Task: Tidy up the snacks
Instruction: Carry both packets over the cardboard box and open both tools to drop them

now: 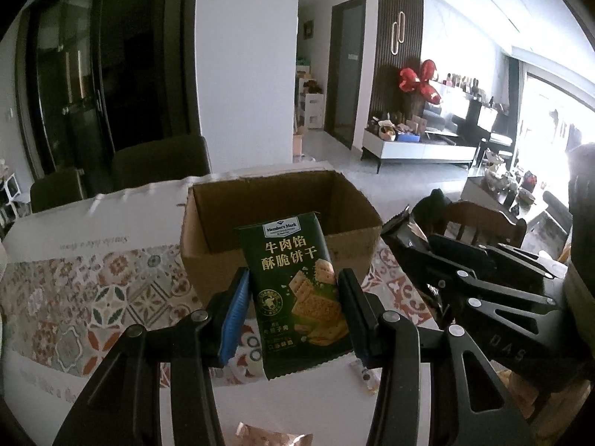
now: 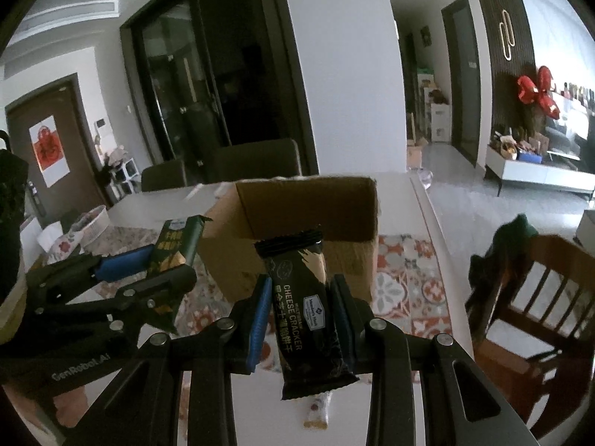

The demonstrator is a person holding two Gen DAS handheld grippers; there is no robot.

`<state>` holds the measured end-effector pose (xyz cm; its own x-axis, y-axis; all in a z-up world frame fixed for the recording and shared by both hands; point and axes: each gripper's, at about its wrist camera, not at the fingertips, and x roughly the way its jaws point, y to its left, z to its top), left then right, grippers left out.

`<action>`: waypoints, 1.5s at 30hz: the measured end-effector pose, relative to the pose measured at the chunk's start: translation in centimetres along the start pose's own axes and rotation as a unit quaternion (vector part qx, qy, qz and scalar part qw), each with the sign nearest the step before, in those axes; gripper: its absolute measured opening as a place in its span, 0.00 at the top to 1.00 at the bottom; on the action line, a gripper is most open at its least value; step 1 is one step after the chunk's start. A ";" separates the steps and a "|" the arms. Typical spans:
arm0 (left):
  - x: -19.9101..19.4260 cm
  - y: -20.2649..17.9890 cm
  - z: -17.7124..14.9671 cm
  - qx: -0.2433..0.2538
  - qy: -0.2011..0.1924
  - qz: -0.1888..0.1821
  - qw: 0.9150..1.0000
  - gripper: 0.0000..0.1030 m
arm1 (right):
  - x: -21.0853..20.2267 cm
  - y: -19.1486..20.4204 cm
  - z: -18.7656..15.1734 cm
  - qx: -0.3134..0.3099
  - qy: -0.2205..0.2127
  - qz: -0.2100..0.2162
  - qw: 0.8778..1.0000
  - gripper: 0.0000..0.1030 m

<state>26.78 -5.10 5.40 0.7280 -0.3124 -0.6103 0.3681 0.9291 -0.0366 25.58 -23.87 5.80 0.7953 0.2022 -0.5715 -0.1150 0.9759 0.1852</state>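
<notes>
My left gripper (image 1: 293, 290) is shut on a green biscuit packet (image 1: 297, 290) and holds it upright above the table, just in front of an open cardboard box (image 1: 208, 260). My right gripper (image 2: 301, 297) is shut on a black cheese cracker packet (image 2: 305, 312), also held upright before the same box (image 2: 238, 275). The box interior that I can see is bare. The right gripper (image 1: 405, 230) shows at the right of the left wrist view; the left gripper (image 2: 160, 260) with its green packet (image 2: 174, 249) shows at the left of the right wrist view.
The box stands on a patterned cloth (image 1: 93, 290) over a white table (image 2: 260, 409). Small snack packets lie on the table below the grippers (image 1: 271, 436) (image 2: 316, 414). A wooden chair (image 2: 539, 316) stands right of the table. Dark chairs (image 1: 160, 163) stand behind it. A basket (image 2: 93, 219) sits far left.
</notes>
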 end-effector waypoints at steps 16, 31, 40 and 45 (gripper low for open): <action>2.2 1.7 5.0 0.023 -0.015 0.027 0.999 0.54 | 3.5 -0.1 5.6 -0.018 -0.002 0.002 1.000 0.68; 9.4 4.0 7.5 0.006 0.043 0.008 0.999 0.54 | 10.0 -1.1 8.4 -0.024 0.043 -0.008 0.999 0.67; 12.3 5.0 7.1 -0.001 0.065 0.032 0.997 0.47 | 13.1 -2.1 7.7 -0.013 0.062 -0.021 0.998 0.67; 11.9 5.2 6.5 0.001 0.060 0.052 0.997 0.34 | 13.5 -1.9 7.6 -0.018 0.062 -0.040 0.997 0.53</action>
<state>41.09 -5.25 3.12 0.6880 -0.1889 -0.7007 0.2961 0.9546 0.0335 41.04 -23.64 3.82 0.7234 0.1290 -0.6783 -0.0760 0.9913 0.1075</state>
